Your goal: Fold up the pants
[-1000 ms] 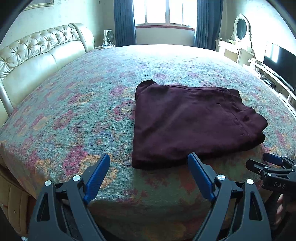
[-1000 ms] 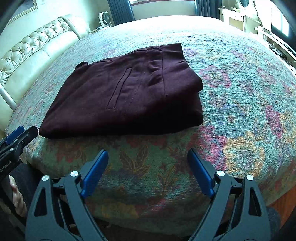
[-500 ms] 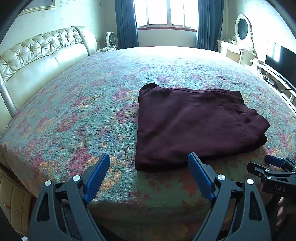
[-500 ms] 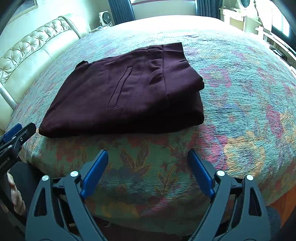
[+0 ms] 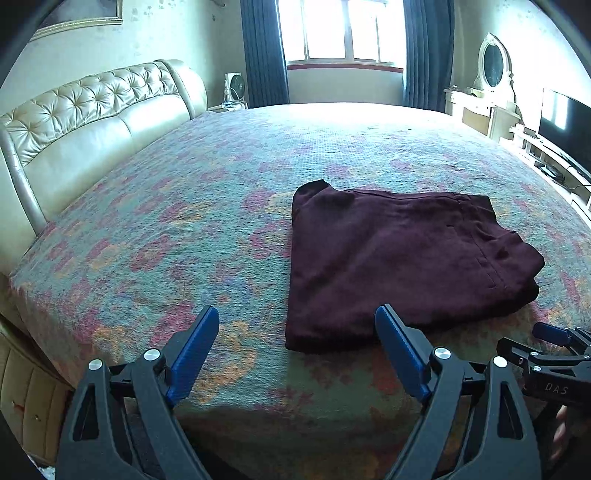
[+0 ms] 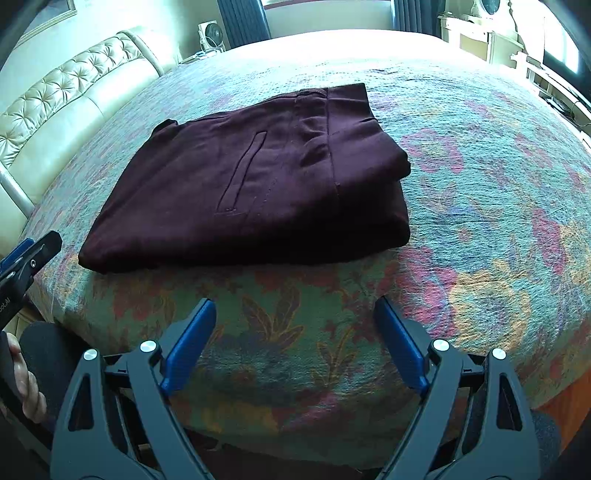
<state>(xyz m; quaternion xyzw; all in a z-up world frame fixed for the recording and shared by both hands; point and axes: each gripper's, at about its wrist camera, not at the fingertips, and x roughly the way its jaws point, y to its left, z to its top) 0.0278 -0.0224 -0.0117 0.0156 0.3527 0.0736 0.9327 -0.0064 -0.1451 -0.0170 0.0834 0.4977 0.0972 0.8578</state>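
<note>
One floral bedspread [image 5: 184, 229] carries folded pants [image 5: 399, 266]; curtained window [image 5: 343, 33] behind.

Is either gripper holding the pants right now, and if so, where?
Nothing is held. The left gripper and right gripper are open, short of the folded pants.

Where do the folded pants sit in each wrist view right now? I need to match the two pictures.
Left wrist: the pants lie right of centre on the bedspread, ahead of the open left gripper.
Right wrist: the pants lie left of centre, beyond the open right gripper.
Shared landmark: the tufted headboard, at left in both.
</note>
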